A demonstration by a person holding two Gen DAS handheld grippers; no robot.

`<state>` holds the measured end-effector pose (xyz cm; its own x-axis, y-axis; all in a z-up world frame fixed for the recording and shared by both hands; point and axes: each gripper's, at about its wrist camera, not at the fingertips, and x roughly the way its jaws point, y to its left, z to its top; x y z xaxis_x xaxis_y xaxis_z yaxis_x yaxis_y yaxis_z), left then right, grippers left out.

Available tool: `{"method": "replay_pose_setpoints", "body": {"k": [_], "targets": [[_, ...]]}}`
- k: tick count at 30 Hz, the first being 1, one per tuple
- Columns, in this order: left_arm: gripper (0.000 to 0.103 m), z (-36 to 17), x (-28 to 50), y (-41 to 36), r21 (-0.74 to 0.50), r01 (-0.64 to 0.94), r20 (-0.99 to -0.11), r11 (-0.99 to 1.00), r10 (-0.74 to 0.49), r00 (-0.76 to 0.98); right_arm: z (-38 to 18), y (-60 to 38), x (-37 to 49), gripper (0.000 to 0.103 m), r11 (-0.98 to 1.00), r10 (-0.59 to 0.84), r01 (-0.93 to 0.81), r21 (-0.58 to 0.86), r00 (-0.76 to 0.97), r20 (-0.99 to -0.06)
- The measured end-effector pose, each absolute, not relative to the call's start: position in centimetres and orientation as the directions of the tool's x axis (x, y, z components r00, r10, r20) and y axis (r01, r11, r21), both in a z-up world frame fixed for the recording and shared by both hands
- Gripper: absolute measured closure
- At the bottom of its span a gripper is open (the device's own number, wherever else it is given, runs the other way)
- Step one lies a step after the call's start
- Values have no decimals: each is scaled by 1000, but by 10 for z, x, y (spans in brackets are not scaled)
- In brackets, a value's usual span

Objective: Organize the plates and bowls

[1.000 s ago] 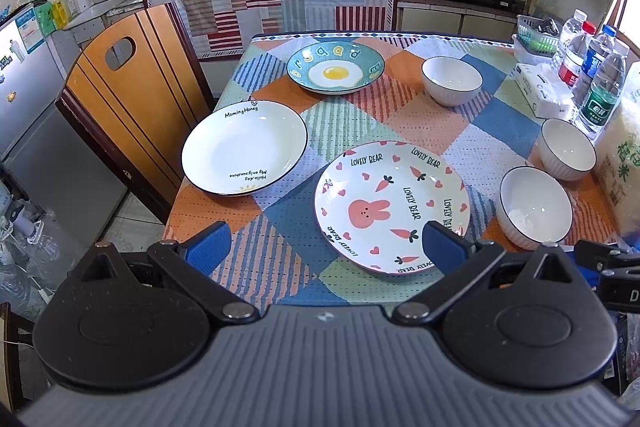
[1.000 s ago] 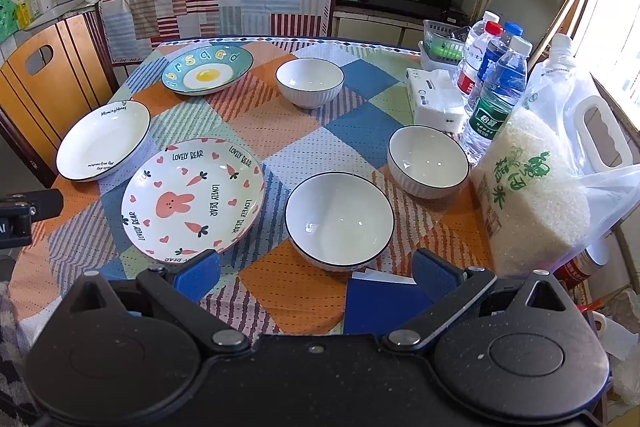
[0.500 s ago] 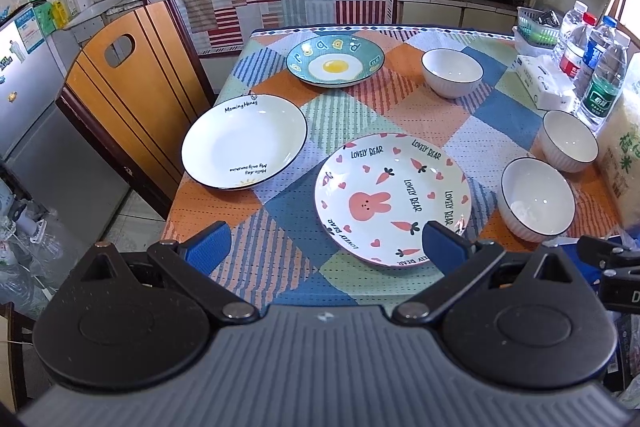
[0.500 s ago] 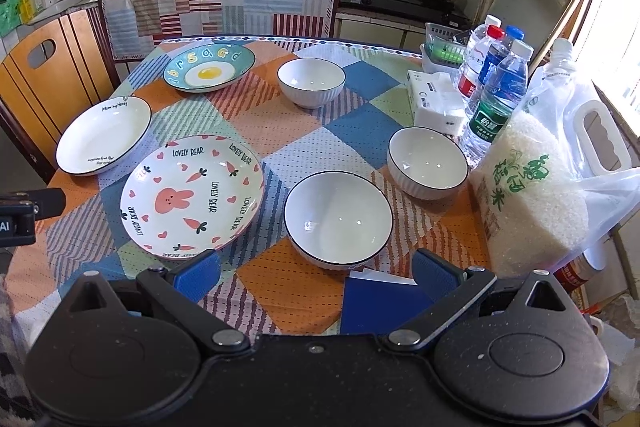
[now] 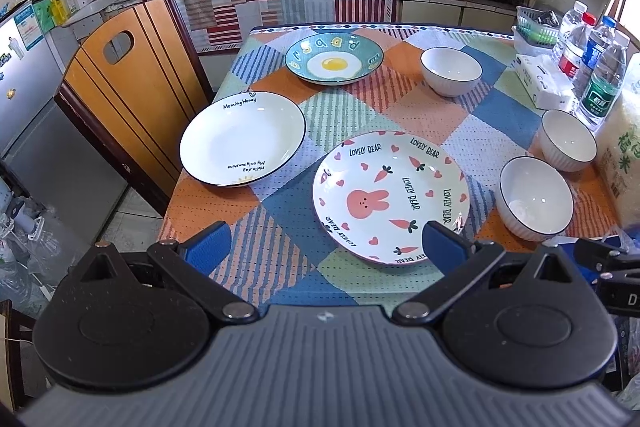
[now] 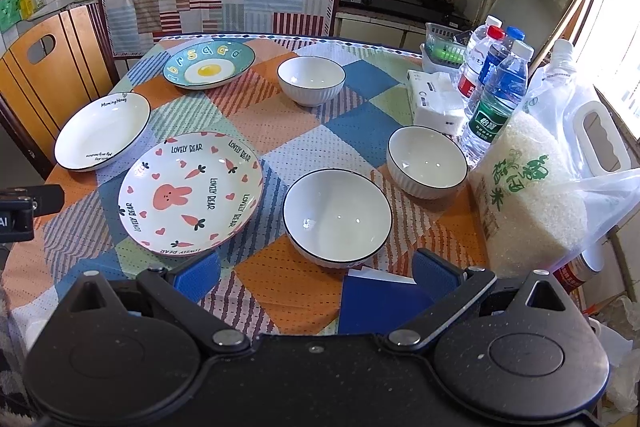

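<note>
Patchwork cloth in orange, blue and green checks covers the table (image 5: 400, 115), and all the crockery sits on it, each piece apart from the others. Take the round white plate printed with a pink rabbit, carrots and hearts (image 5: 390, 195) as the landmark. To its left lies the white dark-rimmed plate with black lettering (image 5: 242, 143); beyond it, at the far side, the teal plate painted with a fried egg (image 5: 334, 57). Just right of the rabbit plate stands a white ribbed bowl with a dark rim (image 6: 337, 217); a second such bowl (image 6: 426, 161) sits further right, near the clear water bottles (image 6: 496, 95), and a third (image 6: 311, 79) lies far back. The left gripper (image 5: 324, 243) hovers over the rabbit plate's near edge, jaws spread wide and empty. The right gripper (image 6: 316, 273) hangs before the nearest bowl, likewise wide and empty.
</note>
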<state>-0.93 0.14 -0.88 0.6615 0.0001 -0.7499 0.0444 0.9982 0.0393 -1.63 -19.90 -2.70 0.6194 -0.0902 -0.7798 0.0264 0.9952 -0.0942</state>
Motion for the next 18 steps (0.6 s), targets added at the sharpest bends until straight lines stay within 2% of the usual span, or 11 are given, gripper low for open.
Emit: {"method": "replay_pose_setpoints", "body": {"k": [13, 18], "targets": [[5, -15, -4, 5, 33, 69, -726, 997, -23, 687, -34, -199, -14, 0, 998, -44, -6, -61, 628, -777], [5, -23, 7, 10, 34, 55, -713, 998, -14, 701, -39, -197, -9, 0, 997, -1, -56, -52, 675, -738]]}}
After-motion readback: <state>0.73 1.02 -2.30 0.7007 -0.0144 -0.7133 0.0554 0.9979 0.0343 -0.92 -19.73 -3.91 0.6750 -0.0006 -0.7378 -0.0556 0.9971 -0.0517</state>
